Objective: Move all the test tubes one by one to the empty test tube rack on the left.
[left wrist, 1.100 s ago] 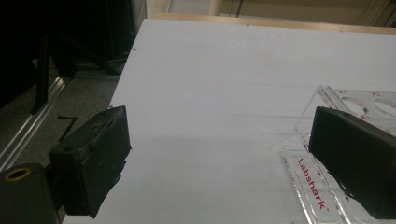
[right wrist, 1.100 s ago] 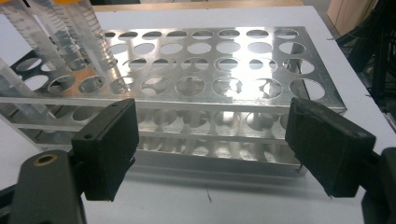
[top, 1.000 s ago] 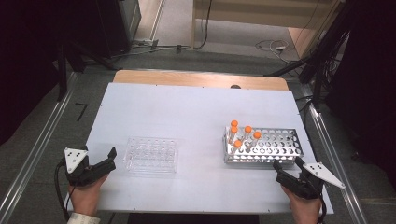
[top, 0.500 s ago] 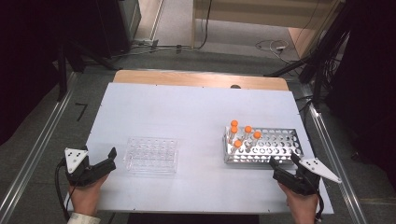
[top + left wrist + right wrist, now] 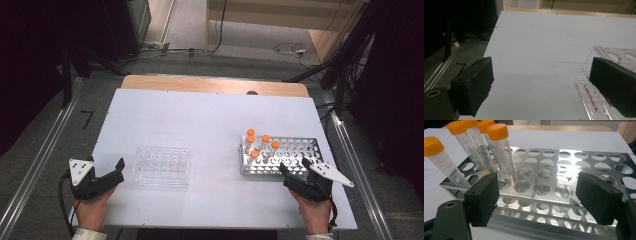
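Resting on white table (image 5: 200, 120), both hand-held grippers apart, dark room, cabled floor (image 5: 200, 35).

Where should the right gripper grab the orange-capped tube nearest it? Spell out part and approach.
Take the nearest tube just under its orange cap, coming from above: the clear body stands above the metal rack there, leaning slightly. The right gripper is open; probably tilt to match the lean.

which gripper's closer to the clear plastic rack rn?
Left. The left gripper sits just off the clear plastic rack, its open jaws by the rack's left edge. The right gripper is across the table, at the near edge of the metal tube rack.
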Demonstrator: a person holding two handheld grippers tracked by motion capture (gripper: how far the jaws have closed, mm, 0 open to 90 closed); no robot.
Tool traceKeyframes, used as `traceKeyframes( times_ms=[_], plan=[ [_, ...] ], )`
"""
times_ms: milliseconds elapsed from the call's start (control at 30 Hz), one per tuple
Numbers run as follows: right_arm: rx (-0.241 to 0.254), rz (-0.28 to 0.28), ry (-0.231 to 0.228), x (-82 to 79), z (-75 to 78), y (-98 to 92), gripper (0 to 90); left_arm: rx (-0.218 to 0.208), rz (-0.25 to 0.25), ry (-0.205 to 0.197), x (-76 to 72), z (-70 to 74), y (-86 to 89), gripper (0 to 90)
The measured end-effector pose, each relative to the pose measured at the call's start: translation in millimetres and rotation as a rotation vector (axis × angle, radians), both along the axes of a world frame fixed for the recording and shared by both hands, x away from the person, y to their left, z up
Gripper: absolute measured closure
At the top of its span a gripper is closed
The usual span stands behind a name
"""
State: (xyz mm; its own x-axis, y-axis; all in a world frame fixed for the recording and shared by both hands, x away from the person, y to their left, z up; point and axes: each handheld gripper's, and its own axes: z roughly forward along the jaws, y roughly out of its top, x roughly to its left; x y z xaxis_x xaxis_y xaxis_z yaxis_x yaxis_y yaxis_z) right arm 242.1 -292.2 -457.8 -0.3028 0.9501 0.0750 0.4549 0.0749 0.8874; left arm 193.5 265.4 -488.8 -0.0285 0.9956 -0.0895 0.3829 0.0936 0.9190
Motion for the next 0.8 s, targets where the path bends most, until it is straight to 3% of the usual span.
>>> traceKeyframes(
  times_ms=[800],
  plan=[
    [-0.034, 0.087, -0.009, 27.0, 2.8, 32.9, 25.5, 0.000, 0.001, 0.001, -0.4, -0.1, 0.3, 6.0]
  ],
)
